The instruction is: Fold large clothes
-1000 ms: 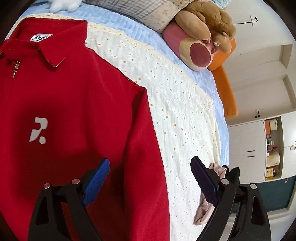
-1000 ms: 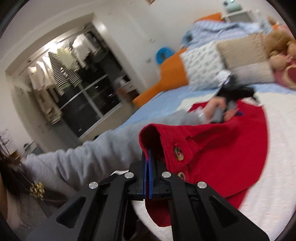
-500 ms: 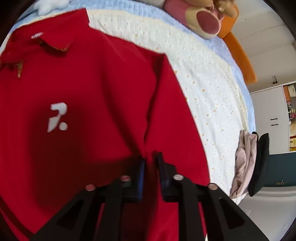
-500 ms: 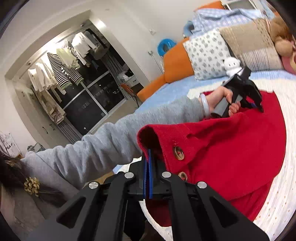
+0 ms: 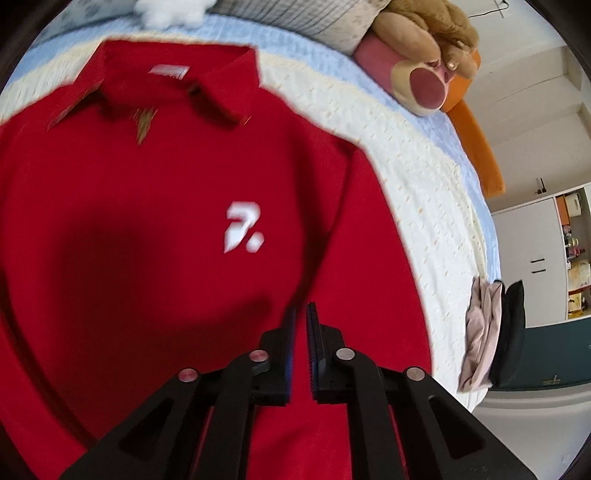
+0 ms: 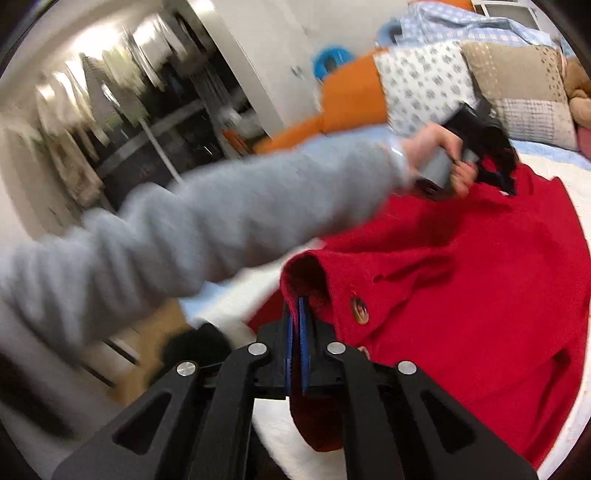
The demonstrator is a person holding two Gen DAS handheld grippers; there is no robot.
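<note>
Between the right tool's [image 6: 295,325] closed fingers sits the red jacket's [image 6: 480,295] cuff; left tool [image 5: 300,321] nearly closed.

From the left wrist view, the white eyelet bedspread [image 5: 424,192] lies bare from 1 to 4 o'clock of the red collared jacket [image 5: 166,221], giving open passage. At 1 o'clock a brown plush bear [image 5: 424,33] blocks the way; at 4 o'clock folded pink and black cloths [image 5: 491,332] sit on the bed's edge.
</note>
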